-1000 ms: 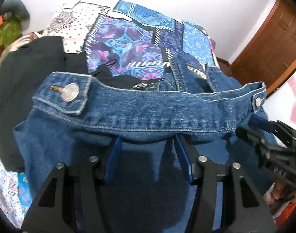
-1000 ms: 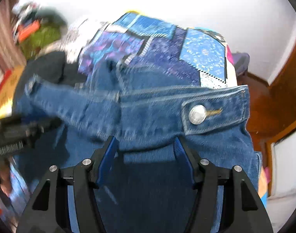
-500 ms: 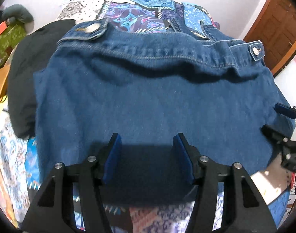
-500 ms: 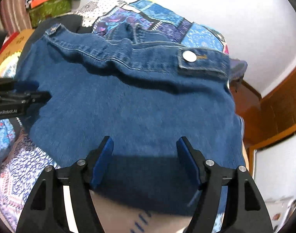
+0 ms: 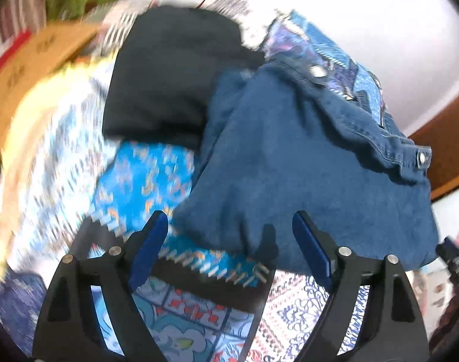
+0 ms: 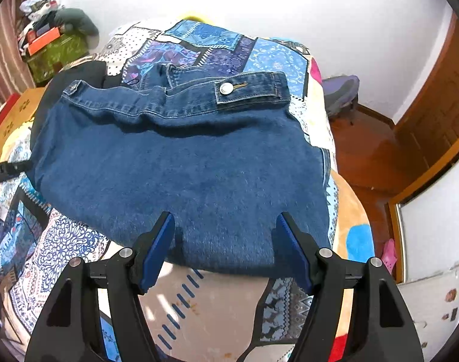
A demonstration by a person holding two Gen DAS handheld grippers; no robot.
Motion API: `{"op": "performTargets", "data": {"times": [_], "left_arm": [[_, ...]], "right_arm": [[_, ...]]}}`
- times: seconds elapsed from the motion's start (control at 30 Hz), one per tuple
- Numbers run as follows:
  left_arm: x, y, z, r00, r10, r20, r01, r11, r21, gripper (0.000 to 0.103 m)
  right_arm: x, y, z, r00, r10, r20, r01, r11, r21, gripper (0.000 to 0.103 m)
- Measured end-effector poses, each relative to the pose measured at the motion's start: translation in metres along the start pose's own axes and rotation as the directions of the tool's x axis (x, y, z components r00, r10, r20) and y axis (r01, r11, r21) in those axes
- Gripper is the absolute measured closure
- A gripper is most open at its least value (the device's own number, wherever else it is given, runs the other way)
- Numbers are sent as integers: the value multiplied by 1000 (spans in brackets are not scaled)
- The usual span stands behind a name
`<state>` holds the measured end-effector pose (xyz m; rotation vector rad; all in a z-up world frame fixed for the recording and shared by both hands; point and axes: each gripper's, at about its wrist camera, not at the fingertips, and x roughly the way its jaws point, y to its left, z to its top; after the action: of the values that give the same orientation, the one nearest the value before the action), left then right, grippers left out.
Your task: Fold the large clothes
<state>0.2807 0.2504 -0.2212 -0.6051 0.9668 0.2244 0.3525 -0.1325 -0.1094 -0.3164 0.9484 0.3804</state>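
Observation:
A dark blue denim jacket [image 6: 181, 169] lies folded on the patchwork bedspread [image 6: 211, 45], its buttoned hem band [image 6: 229, 90] at the far side. My right gripper [image 6: 225, 238] is open and empty, just above the jacket's near folded edge. In the left wrist view the jacket [image 5: 305, 163] lies ahead and to the right, and my left gripper [image 5: 229, 238] is open and empty at its near left corner. The left gripper's tip also shows in the right wrist view [image 6: 6, 170] at the jacket's left edge.
A black garment [image 5: 169, 72] lies on the bed left of the jacket. A cardboard box [image 5: 33, 60] and a green box [image 6: 54, 51] stand at the left. A wooden door [image 6: 434, 90] and a red-brown floor [image 6: 368, 150] are to the right of the bed.
Both grippers let go of the jacket's hem band after laying it over, and drew back toward the near edge. The left gripper has swung left, blurring its view.

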Motion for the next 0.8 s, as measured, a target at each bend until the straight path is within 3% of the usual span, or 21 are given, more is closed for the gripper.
{"op": "performTargets", "data": {"times": [0.17, 0.3, 0.43, 0.6, 0.8], "left_arm": [[17, 23, -12, 990, -116, -75, 106, 986, -131, 19], [41, 24, -24, 965, -224, -134, 190, 956, -224, 19], [56, 16, -19, 949, -289, -129, 254, 938, -238, 19], [80, 15, -6, 895, -434, -102, 374, 856, -358, 19], [93, 13, -1, 908, -419, -10, 376, 826, -419, 19]], "right_arm": [[9, -5, -7, 1000, 4, -28, -3, 999, 36, 37], [17, -8, -10, 999, 8, -44, -6, 998, 55, 37], [18, -7, -11, 1000, 0, -31, 2, 999, 46, 31], [21, -10, -10, 1000, 19, -17, -17, 998, 61, 27], [23, -8, -10, 1000, 22, -10, -22, 997, 72, 24]]}}
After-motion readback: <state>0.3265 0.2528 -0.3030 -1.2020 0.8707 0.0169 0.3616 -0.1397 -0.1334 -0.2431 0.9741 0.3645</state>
